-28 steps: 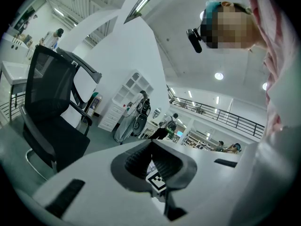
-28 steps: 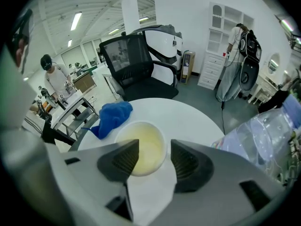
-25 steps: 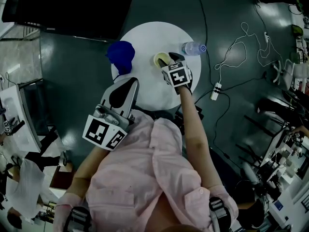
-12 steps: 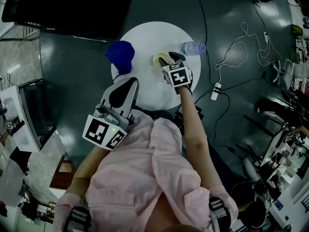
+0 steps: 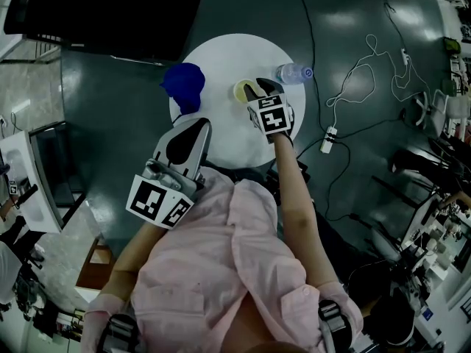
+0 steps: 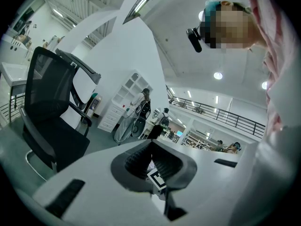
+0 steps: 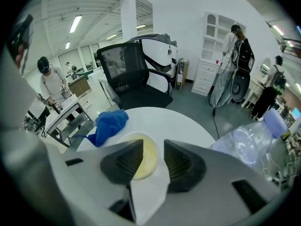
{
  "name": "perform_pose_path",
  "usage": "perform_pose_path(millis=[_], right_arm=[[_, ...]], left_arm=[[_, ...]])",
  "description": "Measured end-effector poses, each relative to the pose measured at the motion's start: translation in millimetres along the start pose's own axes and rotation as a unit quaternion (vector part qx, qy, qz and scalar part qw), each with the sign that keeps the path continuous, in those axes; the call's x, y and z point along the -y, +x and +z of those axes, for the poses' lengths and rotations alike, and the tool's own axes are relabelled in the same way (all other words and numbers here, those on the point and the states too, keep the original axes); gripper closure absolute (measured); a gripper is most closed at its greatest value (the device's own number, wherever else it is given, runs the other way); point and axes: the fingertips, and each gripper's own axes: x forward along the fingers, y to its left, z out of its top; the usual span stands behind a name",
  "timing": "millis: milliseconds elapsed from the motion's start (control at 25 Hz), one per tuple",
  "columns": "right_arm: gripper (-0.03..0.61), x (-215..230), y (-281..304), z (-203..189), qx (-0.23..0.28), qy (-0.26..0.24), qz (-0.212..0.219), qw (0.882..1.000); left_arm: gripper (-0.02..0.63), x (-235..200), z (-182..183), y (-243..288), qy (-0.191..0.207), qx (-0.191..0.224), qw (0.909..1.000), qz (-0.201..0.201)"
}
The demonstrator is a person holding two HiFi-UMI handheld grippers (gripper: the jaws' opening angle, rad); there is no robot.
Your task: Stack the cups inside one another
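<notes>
Dark green floor (image 5: 110, 109) across the whole head view, crossed at right by loose cables.

Person in a pink shirt (image 5: 221, 271), seen from above, filling the lower centre, one gripper in each hand.

Black screen (image 5: 110, 13) at upper left, just beyond the table.

Round white table (image 5: 221, 57) at top centre, in front of the person; also visible past the jaws in the right gripper view (image 7: 164, 121).

Black office chair (image 7: 127, 74) behind the table in the right gripper view.

Left gripper (image 5: 202, 123) at the near left edge of the table, well apart from the cup, marker cube (image 5: 158, 201) toward the person. Pointed up and away from the table in its own view (image 6: 153, 145), pads meeting at the tips, nothing between them.

Right gripper (image 5: 257, 87) over the middle of the table at the cup's right rim, its marker cube (image 5: 271, 116) just behind. Jaws apart in its own view (image 7: 154, 154), left pad over the cup's mouth, right pad outside the rim; contact with the cup not discernible.

Crumpled blue cloth (image 5: 184, 83) on the table's left side, left of the cup (image 7: 107, 125).

Clear plastic bottle (image 5: 294, 73) lying at the table's right edge, right of the cup (image 7: 244, 142).

Yellow cup (image 5: 243, 90) upright near the table's centre, between cloth and bottle, mouth open upward (image 7: 149, 157).

White power strip (image 5: 328, 138) on the floor right of the table.
</notes>
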Motion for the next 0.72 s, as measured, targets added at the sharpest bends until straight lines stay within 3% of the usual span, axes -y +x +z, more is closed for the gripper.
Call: perform_pose_path(millis=[720], right_arm=[[0.529,0.7,-22.9,26.2,0.046,-0.006,-0.022,0.999]], left_arm=[[0.595,3.3,3.1,-4.0,0.007,0.004,1.0000,-0.003]])
